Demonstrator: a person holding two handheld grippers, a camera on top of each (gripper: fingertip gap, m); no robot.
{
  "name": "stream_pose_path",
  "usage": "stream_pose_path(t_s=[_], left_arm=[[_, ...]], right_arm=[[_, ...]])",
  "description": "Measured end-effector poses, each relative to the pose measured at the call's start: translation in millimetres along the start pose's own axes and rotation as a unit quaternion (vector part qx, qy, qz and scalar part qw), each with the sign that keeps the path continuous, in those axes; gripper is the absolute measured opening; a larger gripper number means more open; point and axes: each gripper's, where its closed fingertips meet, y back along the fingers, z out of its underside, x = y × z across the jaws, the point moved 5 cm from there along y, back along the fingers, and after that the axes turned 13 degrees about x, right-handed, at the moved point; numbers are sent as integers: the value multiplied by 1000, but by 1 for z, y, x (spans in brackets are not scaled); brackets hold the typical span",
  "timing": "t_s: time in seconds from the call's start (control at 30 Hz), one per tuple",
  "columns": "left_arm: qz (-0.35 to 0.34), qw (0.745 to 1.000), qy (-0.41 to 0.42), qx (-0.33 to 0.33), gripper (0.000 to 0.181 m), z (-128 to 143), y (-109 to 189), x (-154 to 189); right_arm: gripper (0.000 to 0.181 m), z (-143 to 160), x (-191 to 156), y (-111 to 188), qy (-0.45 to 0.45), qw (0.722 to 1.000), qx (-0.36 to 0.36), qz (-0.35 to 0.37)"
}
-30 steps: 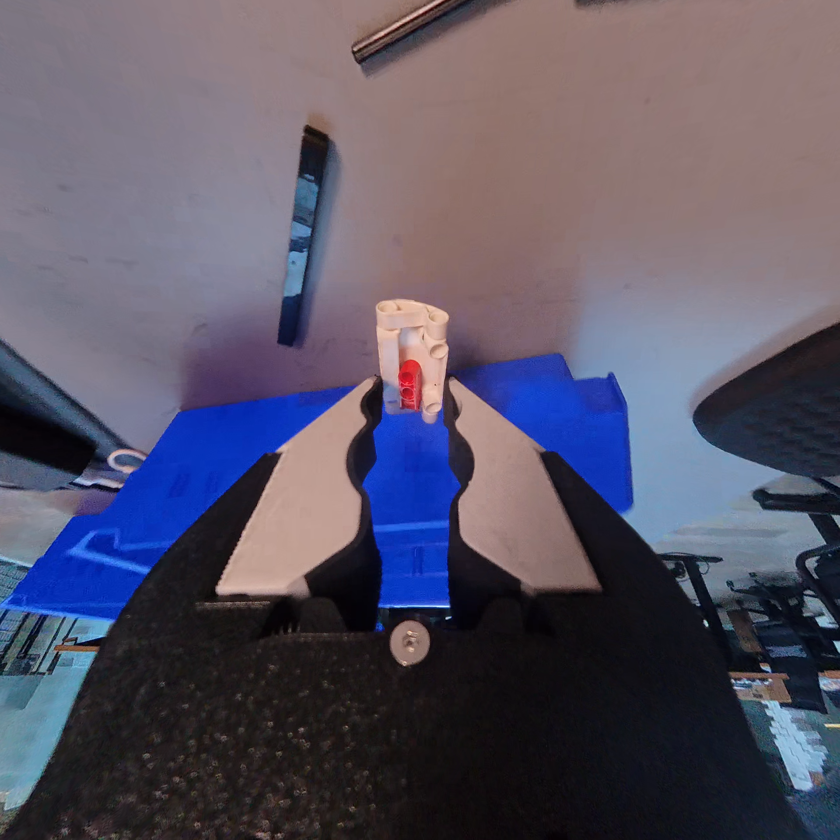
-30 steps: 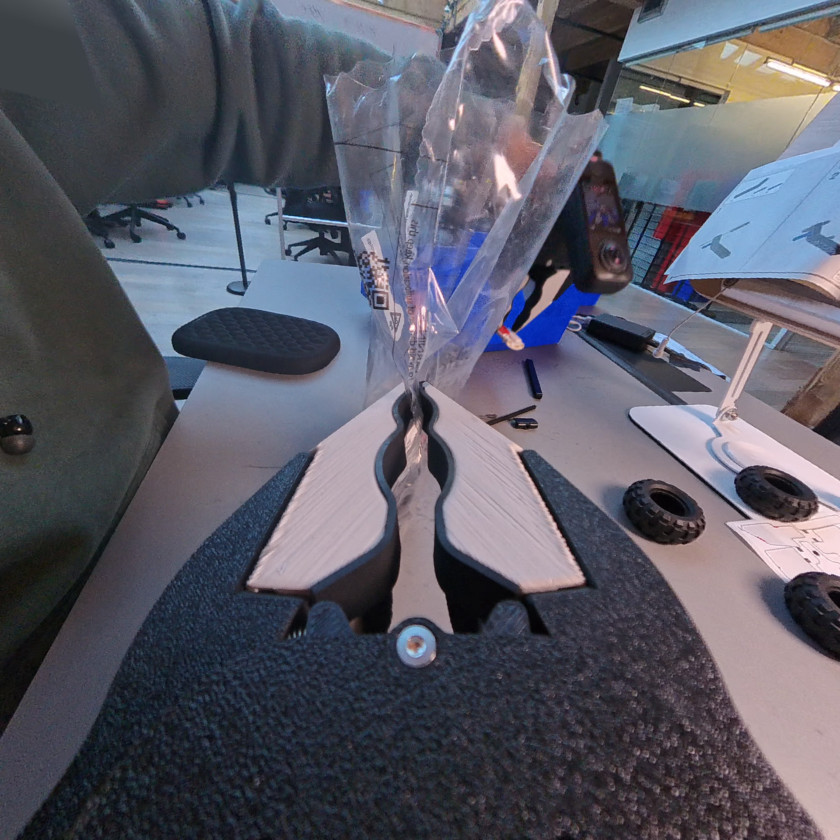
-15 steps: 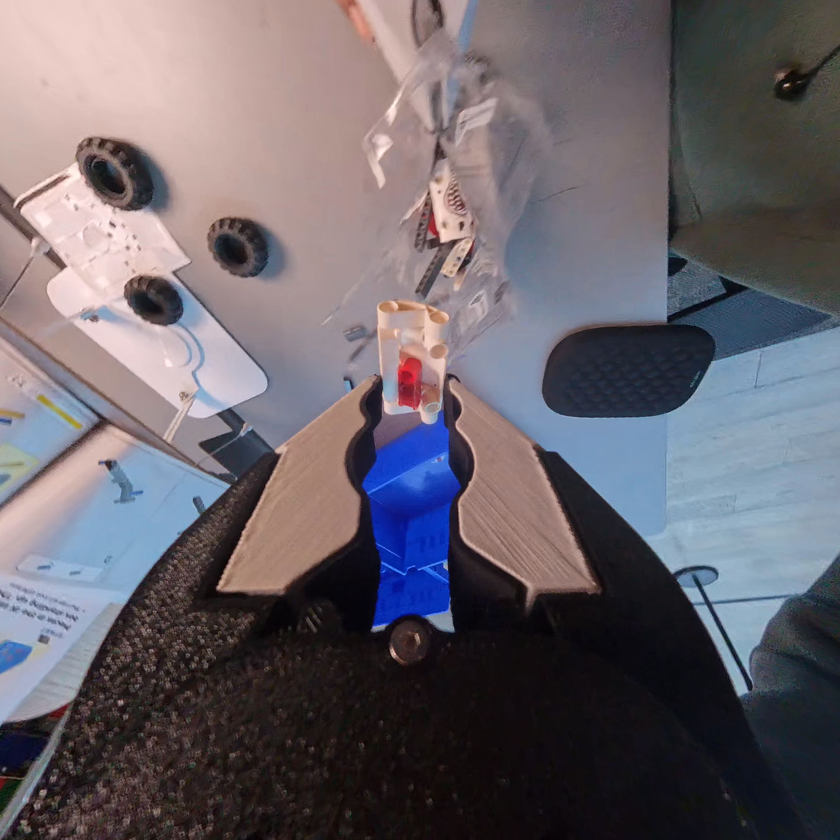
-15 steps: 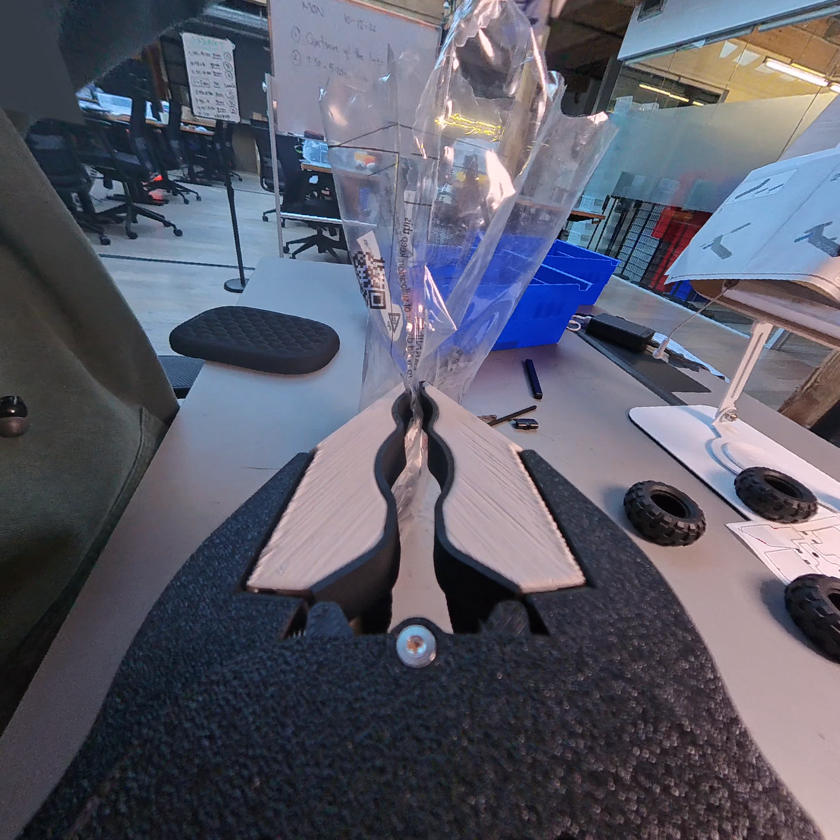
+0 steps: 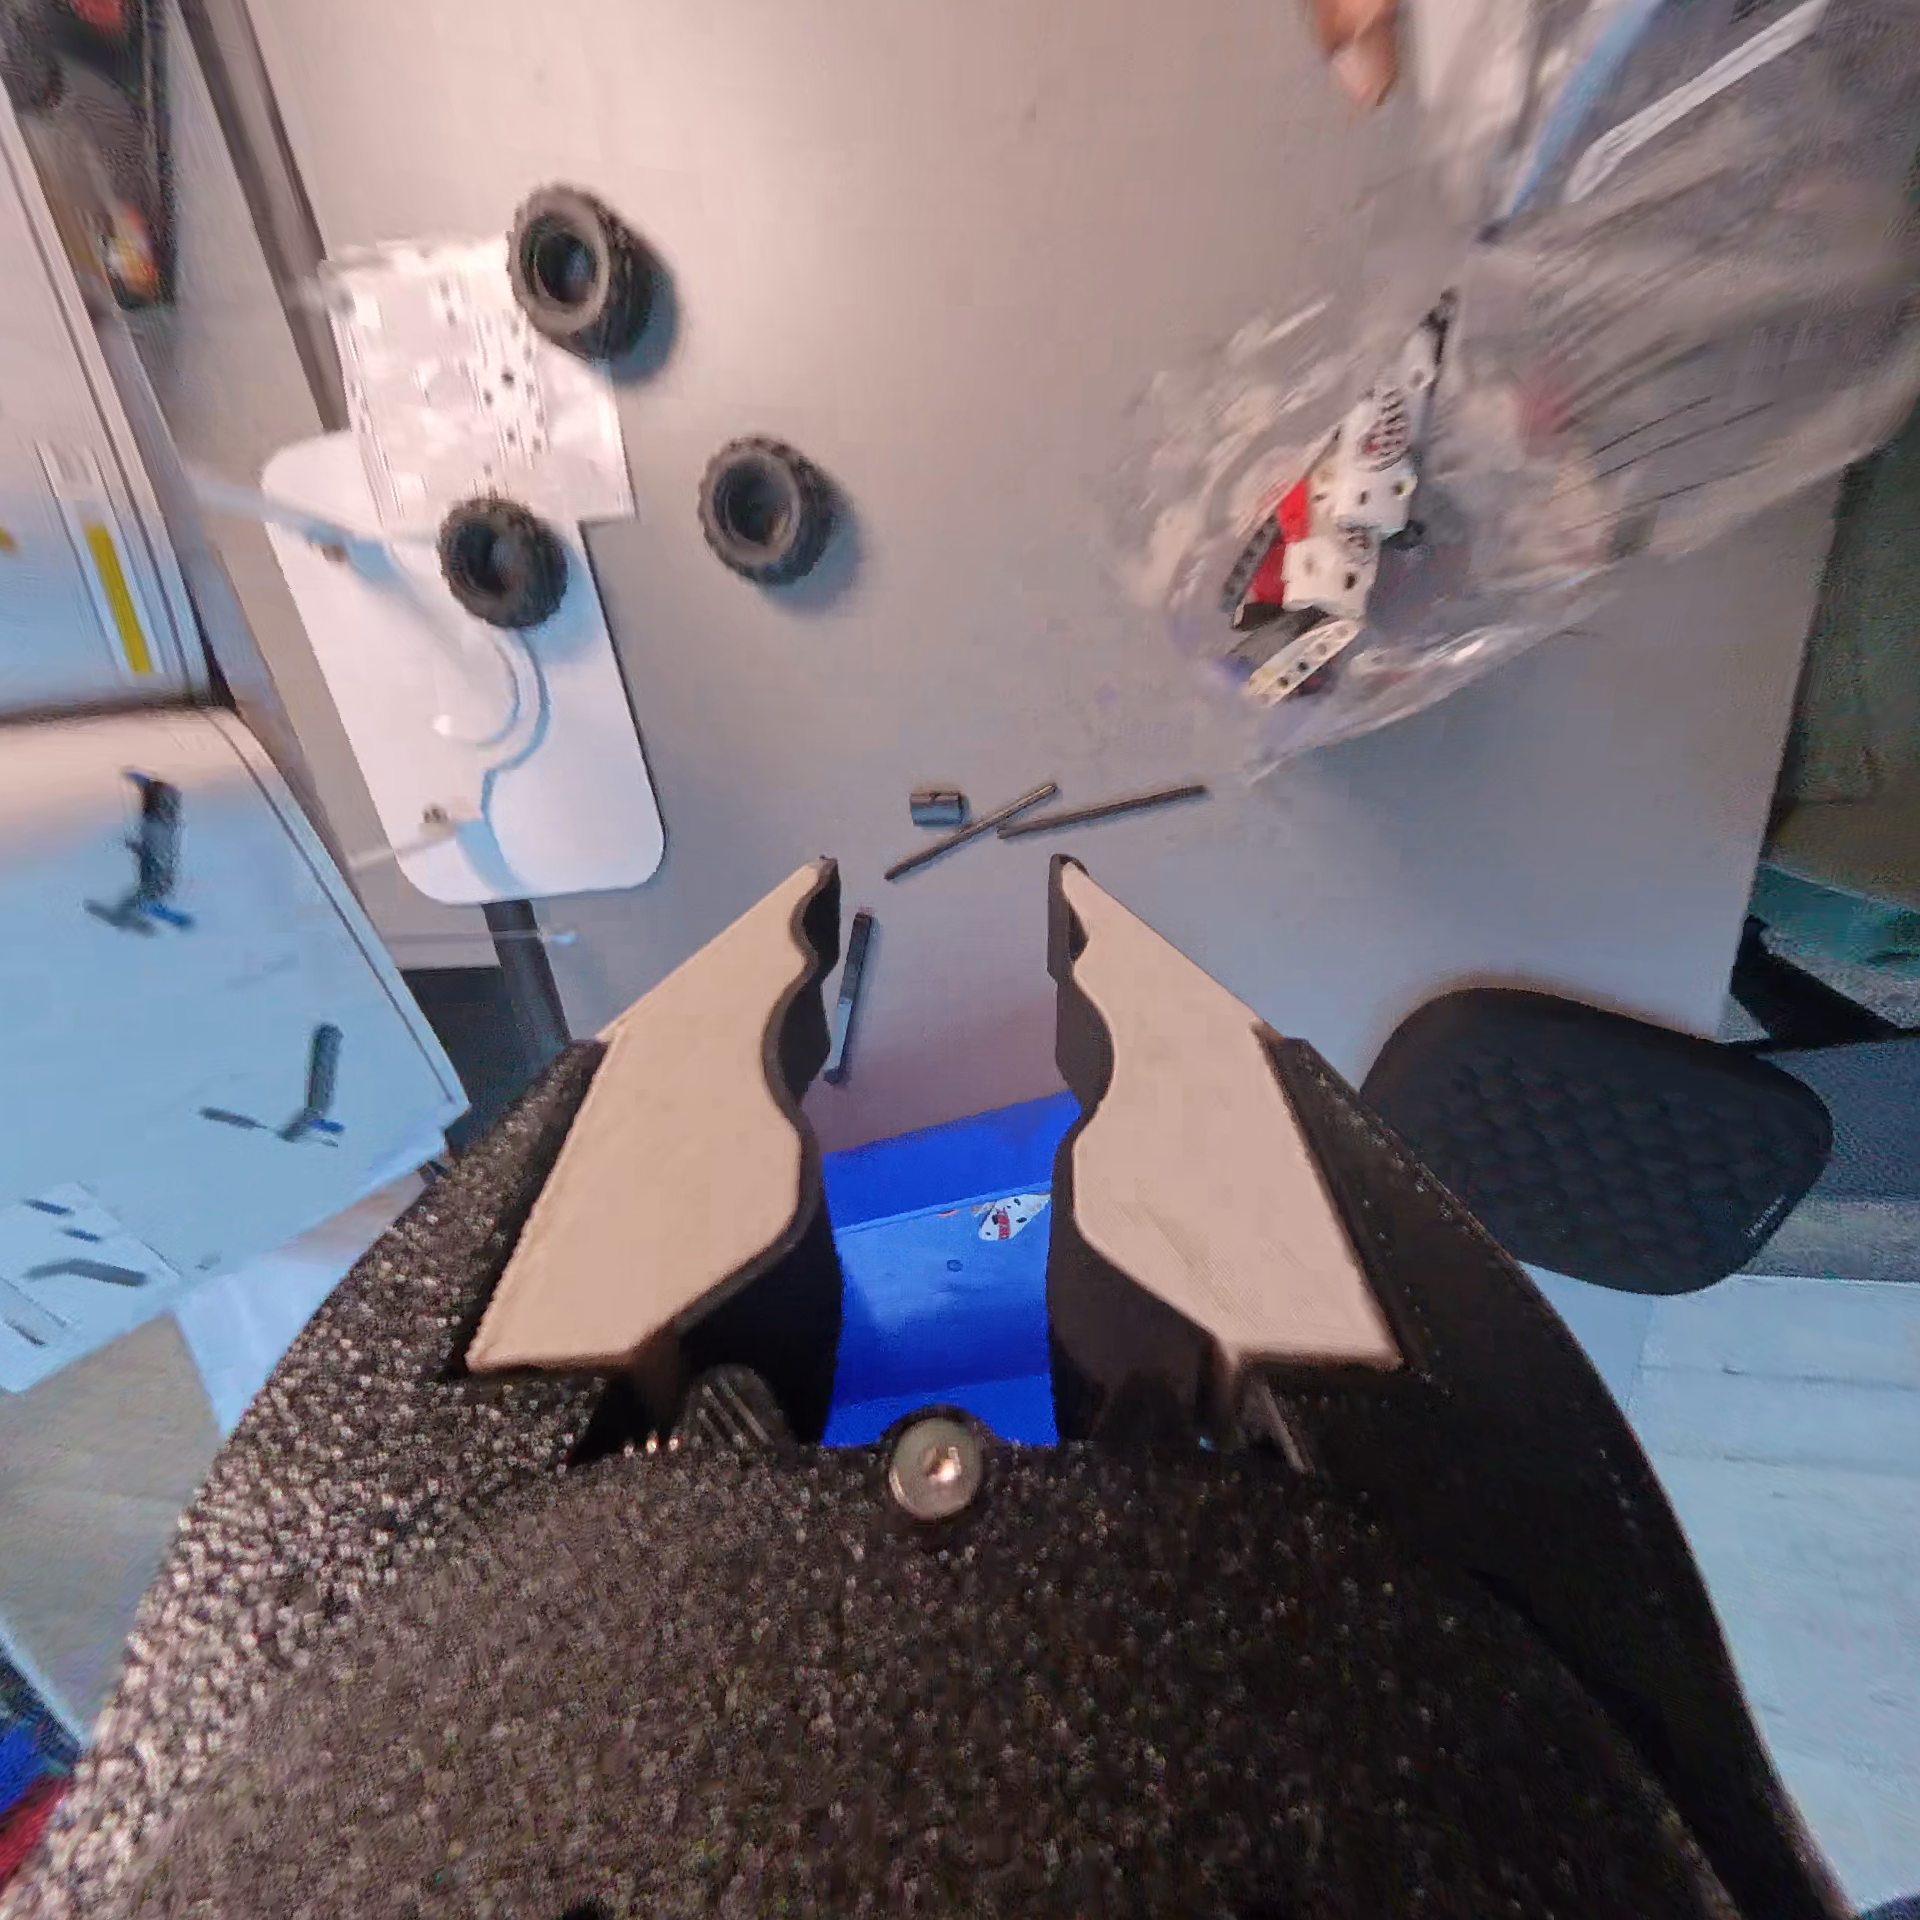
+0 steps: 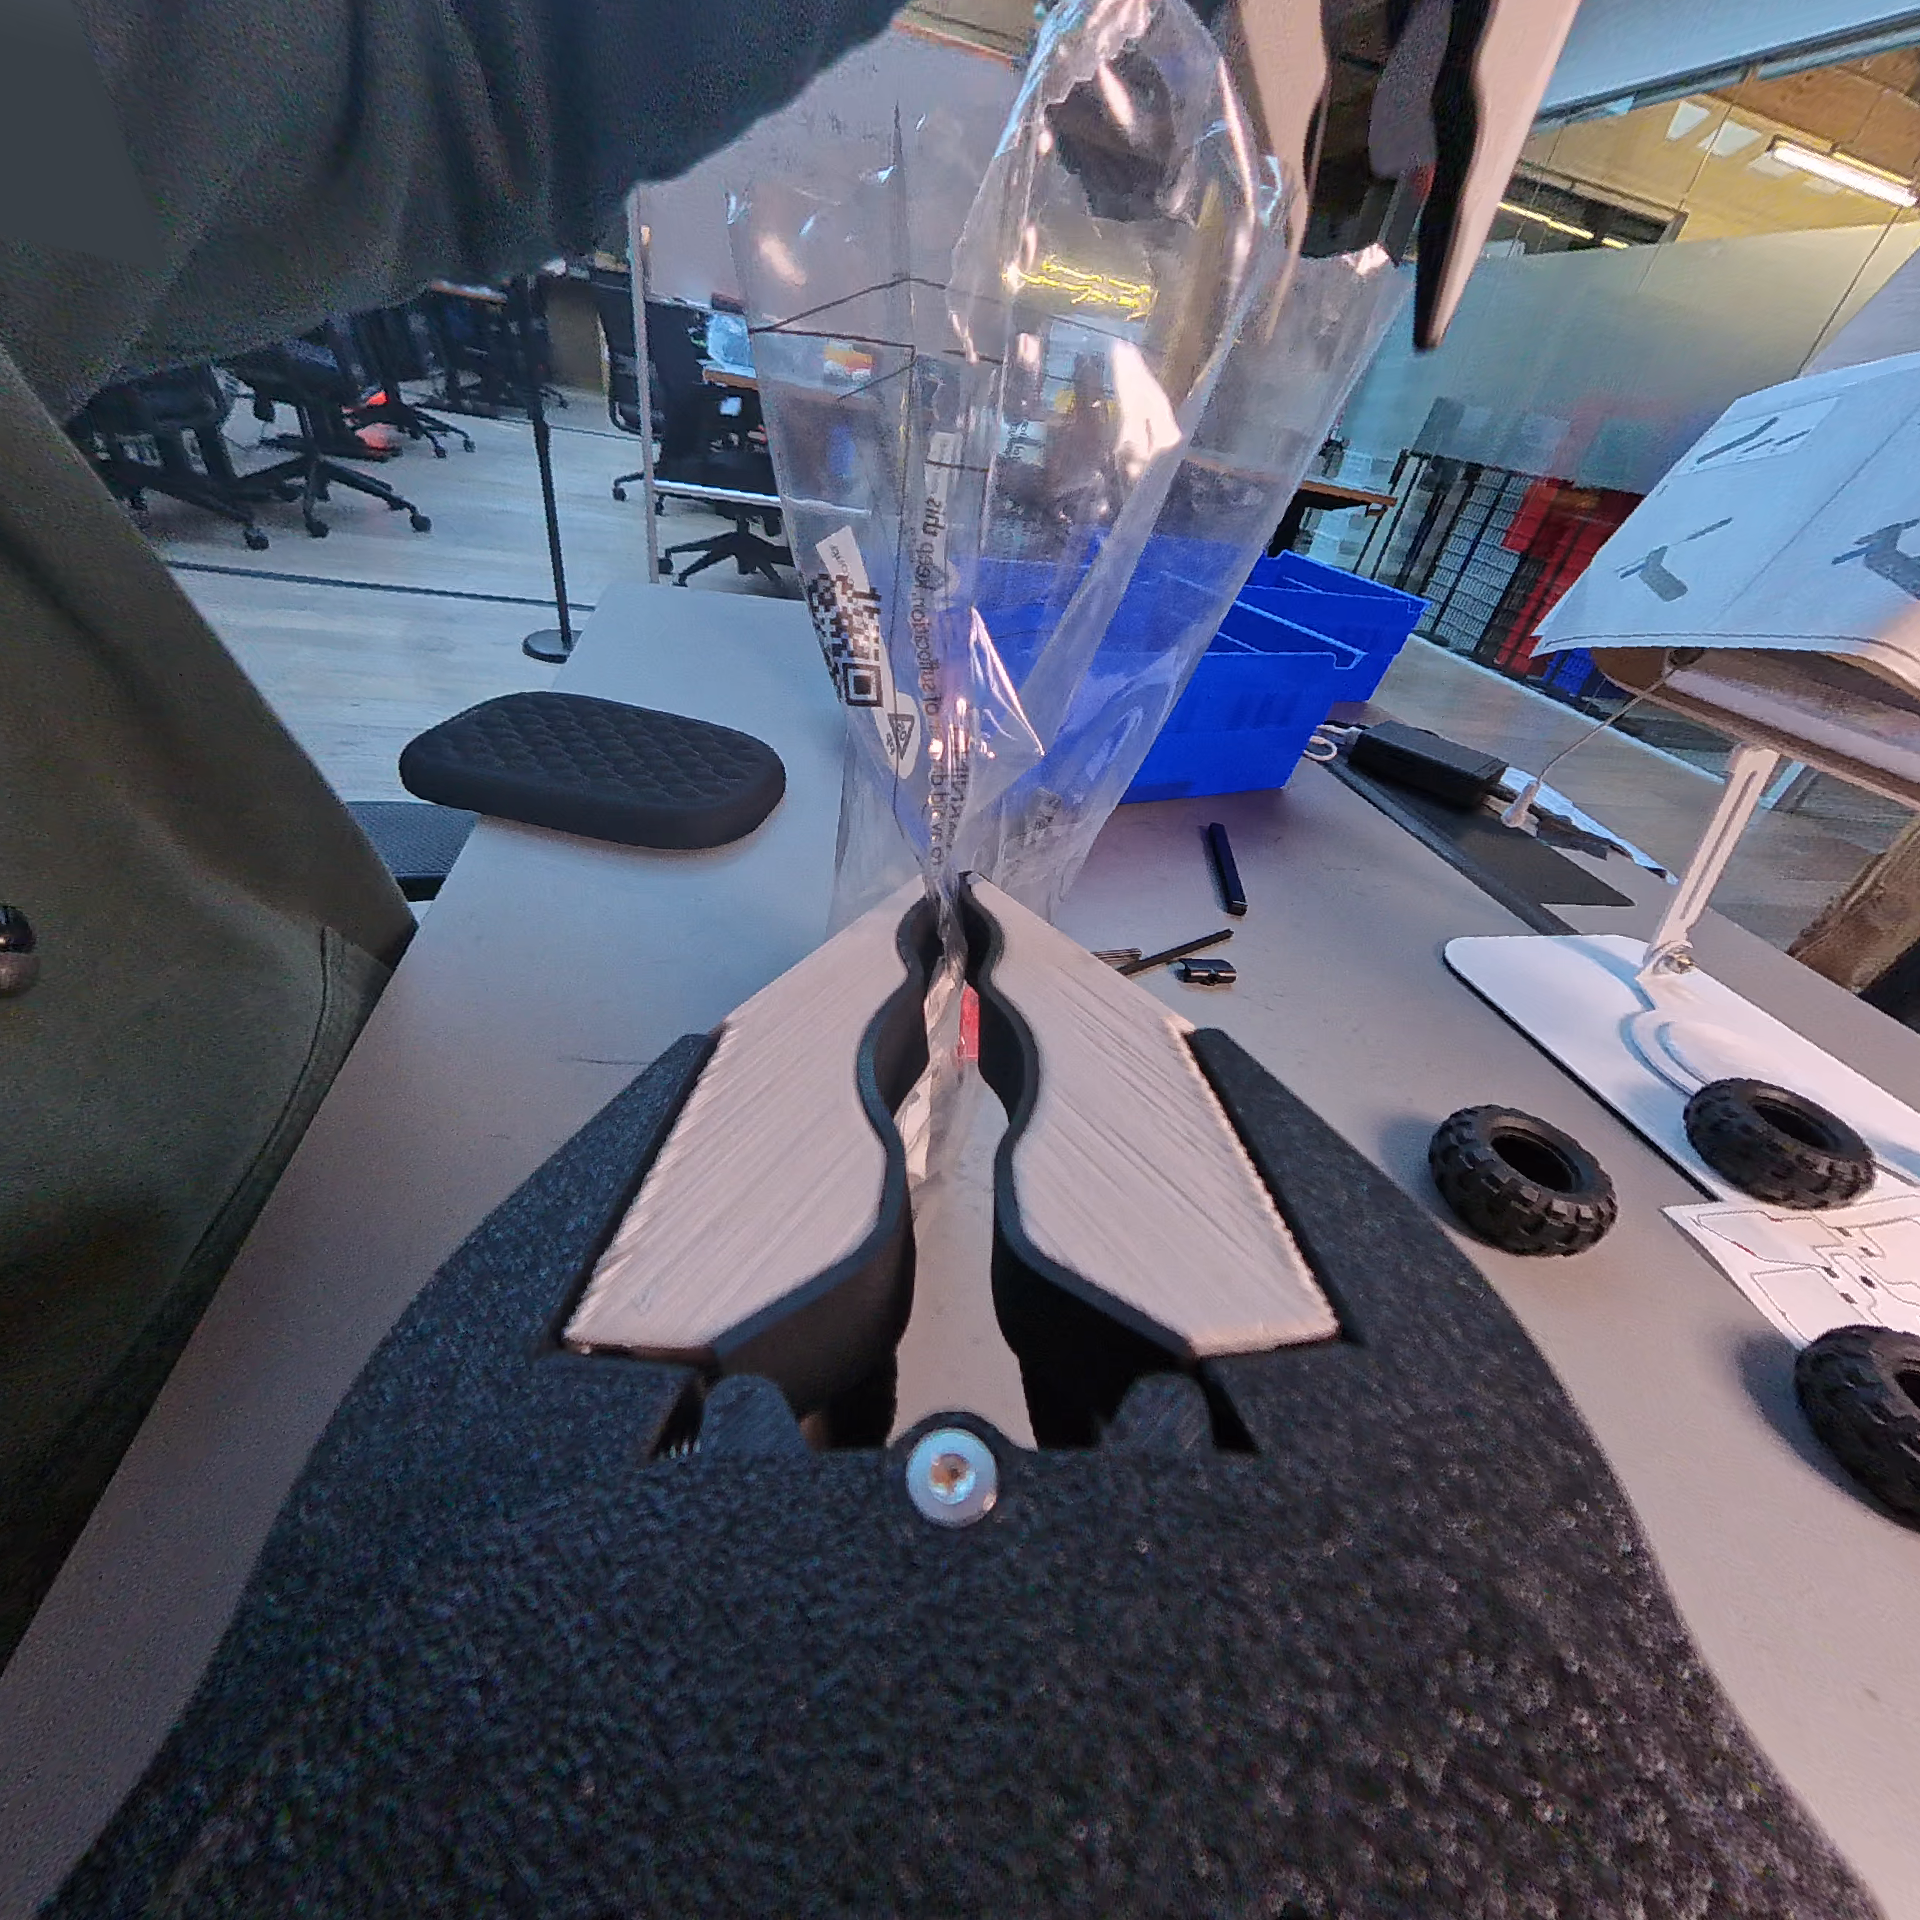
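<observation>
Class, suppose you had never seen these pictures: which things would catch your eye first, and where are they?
The clear plastic bag stands tall, pinched at its neck in the right gripper. The left gripper, jaws apart and empty, hangs over the grey table. Three black toy tyres lie near a white stand base.

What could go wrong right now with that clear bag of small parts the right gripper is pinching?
1. The right gripper pinches only a thin twist of the clear bag; the film might slip free and drop.
2. The small parts sit low in the bag above the table; if it tips, they could spill among the loose black rods.
3. The left gripper is open over the blue bin; motion blur suggests fast movement that could bump it.
</observation>
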Motion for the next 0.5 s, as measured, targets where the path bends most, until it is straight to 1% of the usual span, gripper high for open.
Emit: stream_pose_path(t_s=[0.07,0.13,0.23,0.33,0.5], left_arm=[[-3,999,46,-15,42,45,-25,-14],[1,996,81,-28,43,85,-57,-23],[2,993,109,-53,42,133,-105,-33],[6,990,111,-81,40,161,-137,-44],[26,986,99,-128,31,183,-161,-55]], right_arm=[[0,0,0,0,1,1000,0,-1],[0,0,-1,1,5,1000,-2,-1],[0,0,-1,1,3,1000,-1,0],[0,1,1,1,-2,1000,0,2],[0,2,3,2,-8,1000,1,7]])
